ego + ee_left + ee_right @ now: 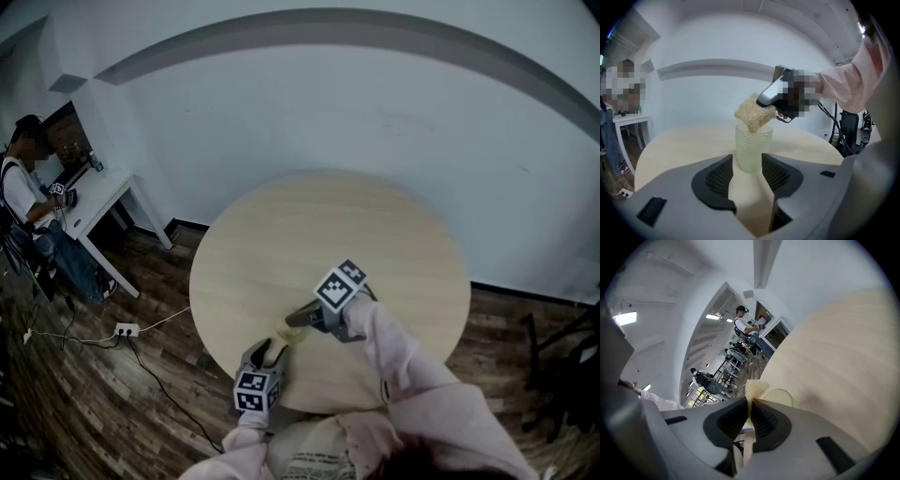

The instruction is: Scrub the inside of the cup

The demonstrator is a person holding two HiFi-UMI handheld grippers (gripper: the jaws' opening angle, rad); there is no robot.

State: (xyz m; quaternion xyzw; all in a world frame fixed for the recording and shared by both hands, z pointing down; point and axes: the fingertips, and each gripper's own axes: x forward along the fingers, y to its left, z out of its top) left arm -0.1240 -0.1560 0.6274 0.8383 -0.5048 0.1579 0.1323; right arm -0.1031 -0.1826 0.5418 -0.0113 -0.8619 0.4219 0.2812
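Pale green and see-through, with a bumpy wall, the cup [753, 149] stands upright on the round light-wood table [375, 234], on the side of the top nearest to us. We see it best from the left gripper view, where it sits between the tips of our left claw [747, 157]. That claw lies low and level over the table, and its two dark pads are parted with the cup's lower half in the gap. A thin strip of table shows between one pad and the cup's wall. The other pad overlaps the cup's far side, and we cannot tell whether it touches, so we call this claw apart around the cup and not pressing on it.

Our right claw [751, 404] comes in from above and to the right, tilted down toward the cup's mouth. Its pads are squeezed together on a pale, fibrous scrubber [754, 113], which pokes out past the tips. In the left gripper view the scrubber's lower end sits at the cup's rim and dips just inside, while most of it stands above the opening. From the right gripper view the cup's rim shows just beyond the clamped pads.

In the head view the two claws are close together, the cup between them.
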